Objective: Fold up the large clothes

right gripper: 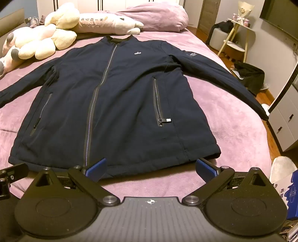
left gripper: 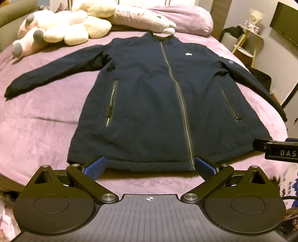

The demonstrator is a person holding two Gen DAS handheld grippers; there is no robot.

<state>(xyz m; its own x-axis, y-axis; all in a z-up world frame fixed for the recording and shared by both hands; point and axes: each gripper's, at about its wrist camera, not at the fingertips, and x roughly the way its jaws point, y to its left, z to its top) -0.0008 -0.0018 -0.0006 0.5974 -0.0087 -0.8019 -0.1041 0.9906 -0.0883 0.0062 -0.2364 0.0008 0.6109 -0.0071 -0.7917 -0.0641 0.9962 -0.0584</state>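
Note:
A navy zip-up jacket [left gripper: 149, 102] [right gripper: 121, 102] lies flat and face up on the purple bed cover [left gripper: 37, 130] [right gripper: 223, 139]. It is zipped shut, with the collar at the far end and both sleeves spread out to the sides. My left gripper [left gripper: 150, 165] is open, its blue pads wide apart just short of the hem near the zip's lower end. My right gripper [right gripper: 150, 166] is open too, in front of the hem's right half. Neither touches the cloth. Each gripper shows at the edge of the other's view.
Plush toys [left gripper: 61, 28] [right gripper: 46, 37] and a purple duvet [left gripper: 186, 16] crowd the head of the bed. Right of the bed stand a small side table [right gripper: 236, 37], dark clothes on the floor [right gripper: 249, 74], white drawers [right gripper: 285, 121] and a blue box [right gripper: 290, 189].

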